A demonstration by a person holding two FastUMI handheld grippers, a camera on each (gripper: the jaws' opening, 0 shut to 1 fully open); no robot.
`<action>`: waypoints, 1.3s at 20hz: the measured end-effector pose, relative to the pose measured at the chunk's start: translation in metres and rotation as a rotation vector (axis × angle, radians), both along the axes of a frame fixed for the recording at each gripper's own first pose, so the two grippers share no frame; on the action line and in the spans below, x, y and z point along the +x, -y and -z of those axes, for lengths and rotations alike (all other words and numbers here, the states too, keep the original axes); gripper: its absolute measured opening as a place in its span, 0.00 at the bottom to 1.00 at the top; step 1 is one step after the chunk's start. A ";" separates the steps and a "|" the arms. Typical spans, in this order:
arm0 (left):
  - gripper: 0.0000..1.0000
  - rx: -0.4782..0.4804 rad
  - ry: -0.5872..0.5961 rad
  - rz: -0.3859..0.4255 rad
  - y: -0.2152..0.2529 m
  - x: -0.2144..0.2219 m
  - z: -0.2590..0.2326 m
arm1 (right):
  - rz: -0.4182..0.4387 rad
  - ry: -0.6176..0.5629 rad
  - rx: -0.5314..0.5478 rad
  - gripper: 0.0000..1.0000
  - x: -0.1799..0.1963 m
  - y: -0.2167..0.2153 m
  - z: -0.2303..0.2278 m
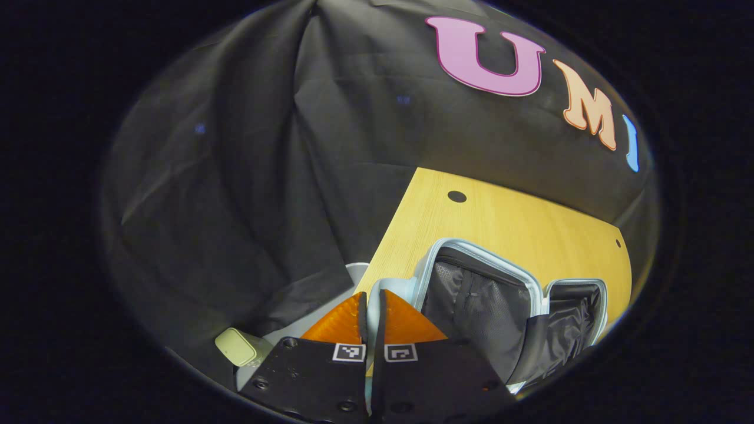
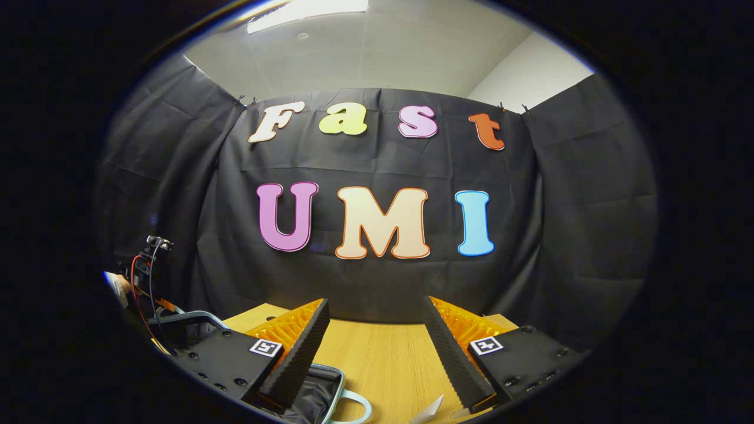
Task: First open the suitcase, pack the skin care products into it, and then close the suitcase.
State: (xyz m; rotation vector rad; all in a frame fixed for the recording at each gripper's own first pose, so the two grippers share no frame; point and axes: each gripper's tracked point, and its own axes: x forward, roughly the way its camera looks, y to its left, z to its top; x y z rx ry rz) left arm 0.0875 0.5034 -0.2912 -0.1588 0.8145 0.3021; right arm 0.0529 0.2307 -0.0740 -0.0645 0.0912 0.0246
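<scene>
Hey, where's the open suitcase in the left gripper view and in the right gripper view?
Left gripper view: suitcase lies open at lower right, just beyond the closed left gripper.
Right gripper view: its rim and handle peek out at bottom left, under one finger of the open right gripper.
Shared landmark: the wooden table.

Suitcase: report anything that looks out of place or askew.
The suitcase lies open on the table, its dark lining slumped loosely over the inner edge. A pale item sits off the table, beyond its left edge. Nothing looks spilled or damaged.

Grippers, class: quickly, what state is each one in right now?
Left gripper: closed on the suitcase rim.
Right gripper: open, holding nothing.
</scene>
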 end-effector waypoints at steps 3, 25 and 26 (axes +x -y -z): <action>0.00 0.010 -0.021 -0.018 -0.001 -0.003 0.009 | 0.001 -0.008 -0.008 1.00 -0.002 0.000 0.001; 0.94 0.149 0.594 0.216 0.268 0.020 -0.193 | -0.031 0.006 0.021 0.98 -0.024 0.117 -0.020; 0.93 0.138 0.595 0.244 0.288 0.017 -0.194 | -0.032 0.009 0.022 0.98 -0.026 0.124 -0.022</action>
